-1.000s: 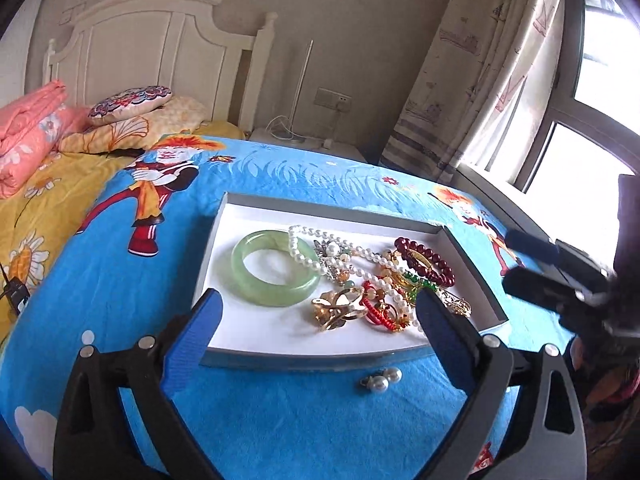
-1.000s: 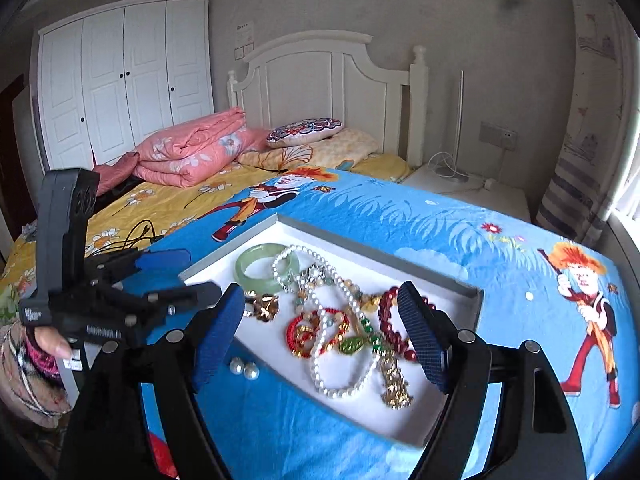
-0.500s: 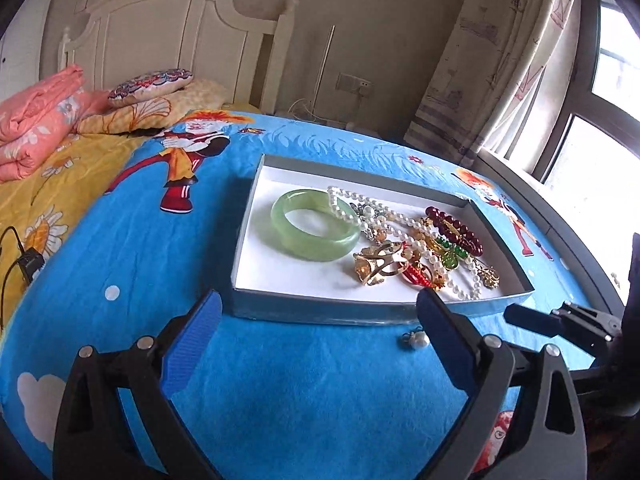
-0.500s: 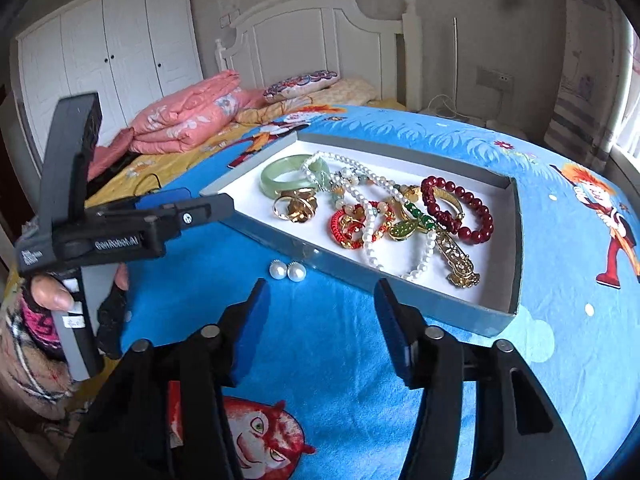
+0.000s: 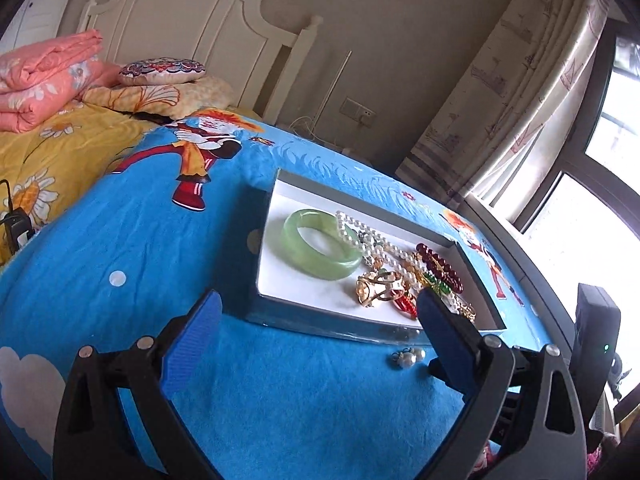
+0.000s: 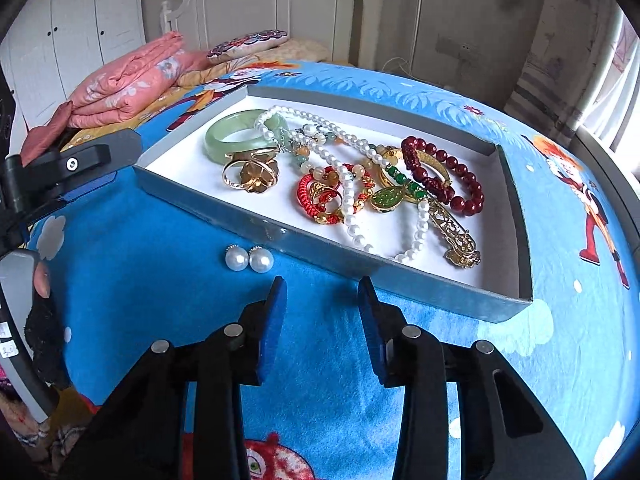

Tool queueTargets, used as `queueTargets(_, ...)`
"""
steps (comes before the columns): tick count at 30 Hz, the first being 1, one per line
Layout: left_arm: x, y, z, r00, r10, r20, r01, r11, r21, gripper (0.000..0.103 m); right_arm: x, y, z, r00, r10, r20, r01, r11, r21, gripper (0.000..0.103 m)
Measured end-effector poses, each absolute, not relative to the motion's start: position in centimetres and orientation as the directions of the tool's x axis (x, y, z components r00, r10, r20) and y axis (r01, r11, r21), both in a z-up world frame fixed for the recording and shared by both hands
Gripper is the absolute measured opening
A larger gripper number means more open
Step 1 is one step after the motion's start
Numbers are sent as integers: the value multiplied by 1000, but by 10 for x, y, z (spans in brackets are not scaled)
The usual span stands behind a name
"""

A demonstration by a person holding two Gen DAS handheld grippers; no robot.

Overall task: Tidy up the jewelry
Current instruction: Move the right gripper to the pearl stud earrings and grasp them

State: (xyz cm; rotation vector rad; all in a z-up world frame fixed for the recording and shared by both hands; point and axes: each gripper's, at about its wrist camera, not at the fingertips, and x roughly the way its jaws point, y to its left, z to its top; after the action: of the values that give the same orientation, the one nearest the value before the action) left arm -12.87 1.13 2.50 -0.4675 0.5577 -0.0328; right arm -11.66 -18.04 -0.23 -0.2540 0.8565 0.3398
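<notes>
A grey tray (image 6: 320, 249) with a white floor lies on the blue cartoon bedsheet. It holds a jade bangle (image 6: 236, 136), a pearl necklace (image 6: 352, 216), a dark red bead bracelet (image 6: 460, 184), a gold flower brooch (image 6: 252, 172) and a gold hair clip (image 6: 456, 236). Two pearl earrings (image 6: 249, 259) rest on the sheet just outside the tray's near wall. My right gripper (image 6: 322, 292) hovers close behind them, slightly to their right, open with a narrow gap and nothing in it. My left gripper (image 5: 316, 312) stands wide open and empty before the tray (image 5: 320, 322); the earrings (image 5: 408, 357) lie by its right finger.
Folded pink quilts (image 6: 124, 80) and a patterned pillow (image 5: 162, 70) lie near the white headboard (image 5: 192, 8). A curtain (image 5: 500, 92) and window are to the right. A hand (image 6: 40, 280) holds the left gripper's handle at the bed's edge.
The right gripper has dropped low toward the earrings and its jaws have narrowed. The left gripper has pulled back and to the left, so the tray sits further right in its view.
</notes>
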Motion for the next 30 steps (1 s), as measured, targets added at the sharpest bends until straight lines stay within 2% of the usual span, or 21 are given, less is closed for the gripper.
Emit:
queueTargets(4, -136, 21, 27, 872, -141, -469, -115, 872, -475, 98, -116, -176, -2, 600, 192, -776, -382, 922, -67, 37)
queueTargets(9, -139, 16, 30, 879, -136, -457, -98, 887, -452, 99, -122, -156, -2, 606, 187, -773, -411, 906, -103, 37)
queueTargets(15, -141, 14, 31, 884, -144, -445, -82, 889, -450, 99, -123, -141, -3, 616, 180, -767, -422, 897, -128, 25)
queueTargets(22, -140, 13, 31, 878, -149, -454, -77, 894, -441, 100, -118, -140, -3, 599, 222, -769, -442, 893, -86, 24)
queueTargets(25, -139, 11, 31, 873, -150, -463, -73, 900, -429, 100, -120, -140, -3, 596, 238, -767, -463, 882, -86, 15)
queueTargets(30, -134, 8, 29, 856, -170, -488, -58, 907, -418, 100, -127, -154, 2, 616, 242, -750, -457, 885, -89, 15)
